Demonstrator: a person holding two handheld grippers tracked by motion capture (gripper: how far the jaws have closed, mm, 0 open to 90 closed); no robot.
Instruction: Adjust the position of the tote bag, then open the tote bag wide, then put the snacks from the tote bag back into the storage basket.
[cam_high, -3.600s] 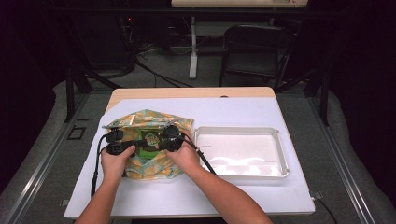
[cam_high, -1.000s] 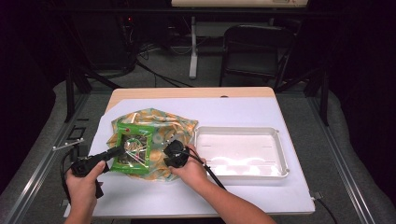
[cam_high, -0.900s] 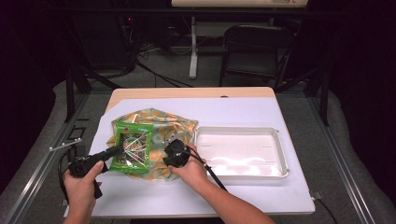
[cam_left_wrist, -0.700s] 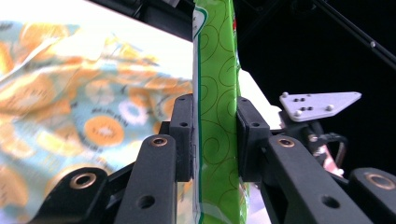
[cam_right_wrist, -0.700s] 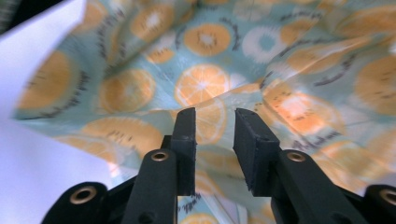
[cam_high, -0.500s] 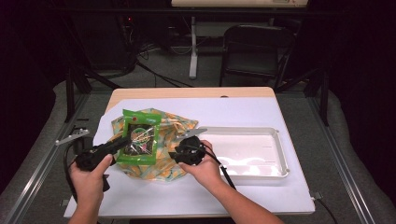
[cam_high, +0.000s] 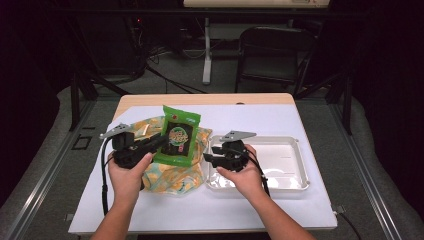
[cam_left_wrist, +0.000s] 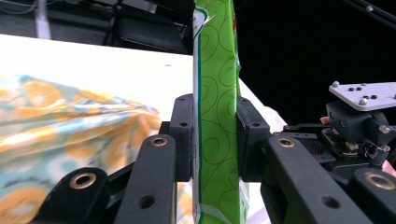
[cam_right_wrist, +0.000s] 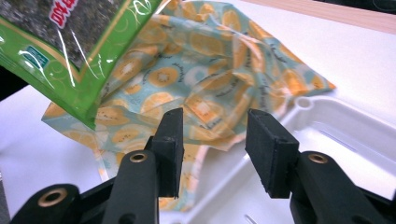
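Between the left gripper's (cam_left_wrist: 215, 140) two black pads the green snack packet (cam_left_wrist: 215, 116) is sitting clamped edge-on, squeezed from both sides, while the right gripper's (cam_right_wrist: 212, 149) jaws are standing apart with nothing between them, having just been opening. From above, the packet (cam_high: 178, 136) is now hanging upright left of centre in the frame, lifted clear of the fruit-print bag (cam_high: 172, 172) it was lying inside a second ago, when both grippers were down at the bag's mouth. The left gripper (cam_high: 159, 142) is carrying it alone, and the right gripper (cam_high: 210, 159) is drawing away from the bag toward the near-left corner of the white tray (cam_high: 292, 182). That reads to me as the packet being freed from the bag, with the tray at the right of the frame looking like its likely next stop. The left hand (cam_high: 125, 172) is gripping its tool low in the lower left, jaws pointing up and right toward the packet; the right hand (cam_high: 245, 175) is holding its tool roughly level just over the tray's rim, jaws pointing left toward the bag, forearms both coming in from the bottom edge.
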